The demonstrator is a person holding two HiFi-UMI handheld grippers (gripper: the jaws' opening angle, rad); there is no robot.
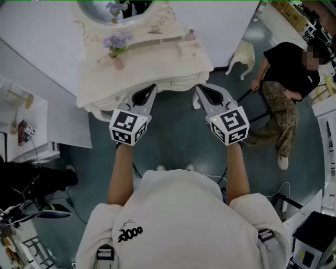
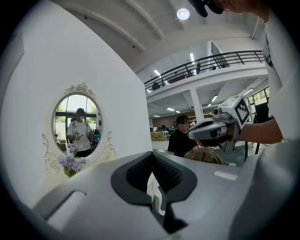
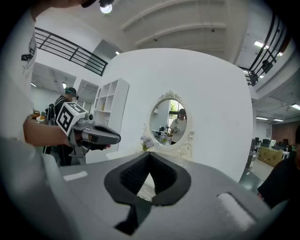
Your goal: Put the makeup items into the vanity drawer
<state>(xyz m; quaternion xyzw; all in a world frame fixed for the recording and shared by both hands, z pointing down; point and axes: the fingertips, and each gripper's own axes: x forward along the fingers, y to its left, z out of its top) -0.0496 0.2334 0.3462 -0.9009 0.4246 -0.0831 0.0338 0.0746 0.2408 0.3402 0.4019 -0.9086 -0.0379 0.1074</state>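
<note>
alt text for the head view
Seen from above, a person holds the left gripper and right gripper, both shut and empty, before a cream vanity with a mirror and purple flowers. A bystander is at the right.

Shirt back print (image 1: 129, 231): black stylised lettering, seemingly "2000", not certain.
Left marker cube (image 1: 127, 126): black-and-white square code, no letters.
Right marker cube (image 1: 229, 125): same kind of code.
Sleeve print (image 3: 26, 50): too distorted to read.

The vanity (image 1: 142, 79) is cream, its flowers (image 1: 117, 41) lilac, their vase (image 1: 119, 63) pink, the floor (image 1: 178, 136) dark teal, and the left gripper (image 1: 153, 87) and right gripper (image 1: 199, 88) grey with black pads (image 1: 140, 96) and black-and-white square-patterned cubes (image 1: 128, 126).
</note>
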